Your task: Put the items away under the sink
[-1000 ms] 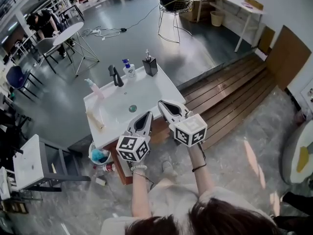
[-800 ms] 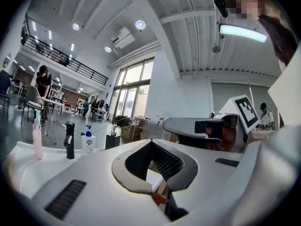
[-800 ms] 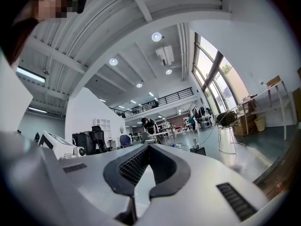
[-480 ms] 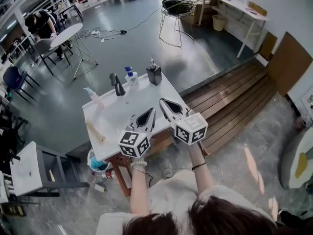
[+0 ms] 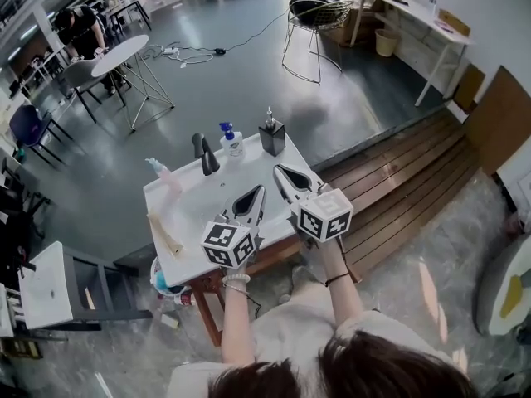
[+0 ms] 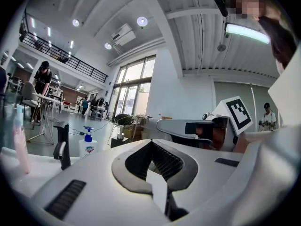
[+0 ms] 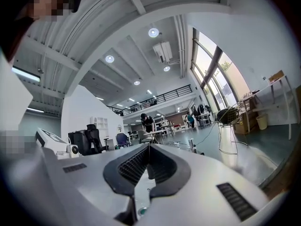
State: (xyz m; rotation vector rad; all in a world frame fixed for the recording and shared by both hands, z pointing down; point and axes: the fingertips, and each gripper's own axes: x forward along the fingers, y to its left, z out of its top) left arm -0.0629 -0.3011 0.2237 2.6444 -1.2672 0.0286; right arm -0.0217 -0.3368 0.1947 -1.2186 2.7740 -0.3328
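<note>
A white sink unit stands in front of me. On its top are a black faucet, a blue-pump soap bottle, a dark dispenser, a pink bottle and a wooden tool. My left gripper is shut and empty over the sink's front edge. My right gripper hangs shut and empty beside it, near the right corner. In the left gripper view the shut left gripper points level past the faucet and soap bottle. The right gripper shows shut jaws with nothing between them.
Under the sink's left side sits a blue bucket with small items beside it on the floor. A white chair stands at the left. Wooden decking runs along the right. A person works at a far table.
Both grippers stayed shut and side by side. The sink has shifted up and right in the head view, and the gripper tips now lie nearer its front right part.
</note>
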